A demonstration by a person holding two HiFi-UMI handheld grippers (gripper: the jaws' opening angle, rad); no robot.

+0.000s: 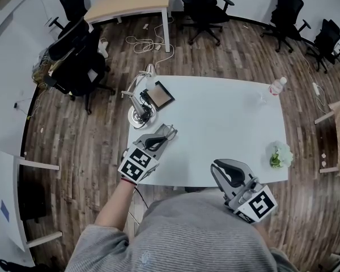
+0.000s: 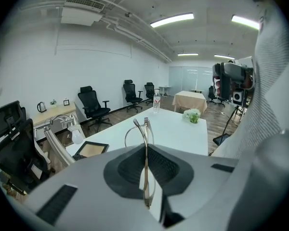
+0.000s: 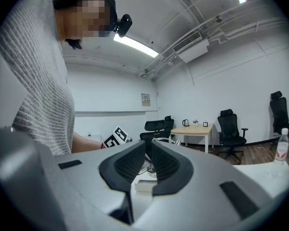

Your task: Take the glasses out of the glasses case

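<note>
White table (image 1: 226, 123) lies below as the left gripper (image 1: 168, 134) clamps thin-framed glasses (image 2: 145, 143) over its near corner, while the right gripper (image 1: 218, 166) hangs jaws together, empty.

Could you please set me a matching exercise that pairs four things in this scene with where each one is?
Things:
1. thin metal-framed glasses
2. clear plastic water bottle
3. bunch of white flowers
4. dark-framed tan board

Places:
A. far left corner of the white table
B. between the shut jaws of the left tool
C. far right corner of the table
D. near right corner of the table

Pairs: 1-B, 2-C, 3-D, 4-A
</note>
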